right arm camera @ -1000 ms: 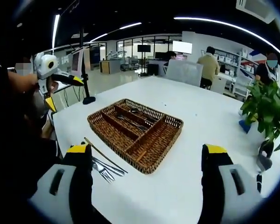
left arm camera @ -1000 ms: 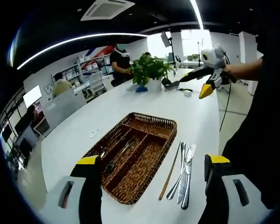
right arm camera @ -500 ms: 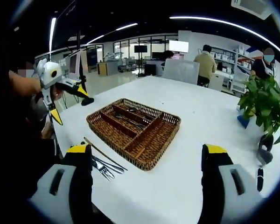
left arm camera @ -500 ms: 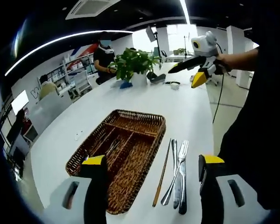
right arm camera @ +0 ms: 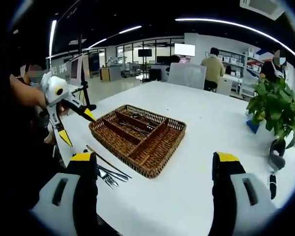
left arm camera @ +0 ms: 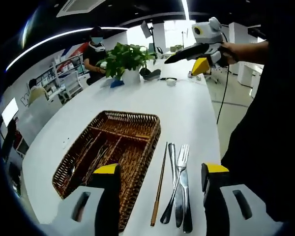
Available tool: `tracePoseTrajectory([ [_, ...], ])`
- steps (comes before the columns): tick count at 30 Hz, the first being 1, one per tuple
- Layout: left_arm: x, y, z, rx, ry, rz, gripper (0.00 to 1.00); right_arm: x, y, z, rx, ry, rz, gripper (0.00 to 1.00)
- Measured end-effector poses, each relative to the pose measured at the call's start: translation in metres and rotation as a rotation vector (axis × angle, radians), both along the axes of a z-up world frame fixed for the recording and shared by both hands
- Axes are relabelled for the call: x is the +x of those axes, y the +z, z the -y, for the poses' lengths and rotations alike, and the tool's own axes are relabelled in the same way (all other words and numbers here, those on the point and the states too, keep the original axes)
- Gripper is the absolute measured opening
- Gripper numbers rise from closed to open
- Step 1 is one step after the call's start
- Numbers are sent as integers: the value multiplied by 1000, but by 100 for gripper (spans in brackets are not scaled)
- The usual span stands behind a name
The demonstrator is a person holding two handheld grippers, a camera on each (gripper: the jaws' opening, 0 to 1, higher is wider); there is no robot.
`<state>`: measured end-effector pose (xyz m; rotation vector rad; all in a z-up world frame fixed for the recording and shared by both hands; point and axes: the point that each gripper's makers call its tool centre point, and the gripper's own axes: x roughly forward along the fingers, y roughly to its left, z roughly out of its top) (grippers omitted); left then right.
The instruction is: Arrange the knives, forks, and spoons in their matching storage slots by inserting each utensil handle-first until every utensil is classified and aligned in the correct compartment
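Pick-up stage: I held left claw [left arm camera: 157, 184] spread over loose cutlery [left arm camera: 177, 184]; right claw [right arm camera: 155, 179] spread, idle; next, probably grasp the fork [left arm camera: 179, 167].

I count one wicker tray [left arm camera: 137, 129] with three long compartments, holding a few utensils too tangled for me to number. Beside it on my white table [left arm camera: 187, 103] lie one brown chopstick [left arm camera: 159, 184], one spoon [left arm camera: 173, 162], one fork [left arm camera: 179, 169] and one knife [left arm camera: 186, 196]. One potted plant [left arm camera: 125, 61] stands farther off
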<state>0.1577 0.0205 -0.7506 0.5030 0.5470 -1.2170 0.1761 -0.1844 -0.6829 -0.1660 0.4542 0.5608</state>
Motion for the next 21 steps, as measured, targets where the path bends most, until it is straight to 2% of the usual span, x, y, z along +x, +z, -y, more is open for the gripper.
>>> tracePoseTrajectory([
  [5,1,-17,5,32,-16,-12,61,-1,-1,3,4,-9,0,100],
  [7,-1,-31,3,83,-35,-9,59,-1,-2,4,6,-9,-1,100],
  [13,-5,-62,7,143,-64,-46,45,-2,-3,11,8,-14,-5,100],
  [16,-10,-68,13,151,-90,-74,36,-3,-3,15,7,-17,-7,100],
  [21,-15,-79,18,186,-135,-86,34,-4,-4,22,6,-23,-13,100],
])
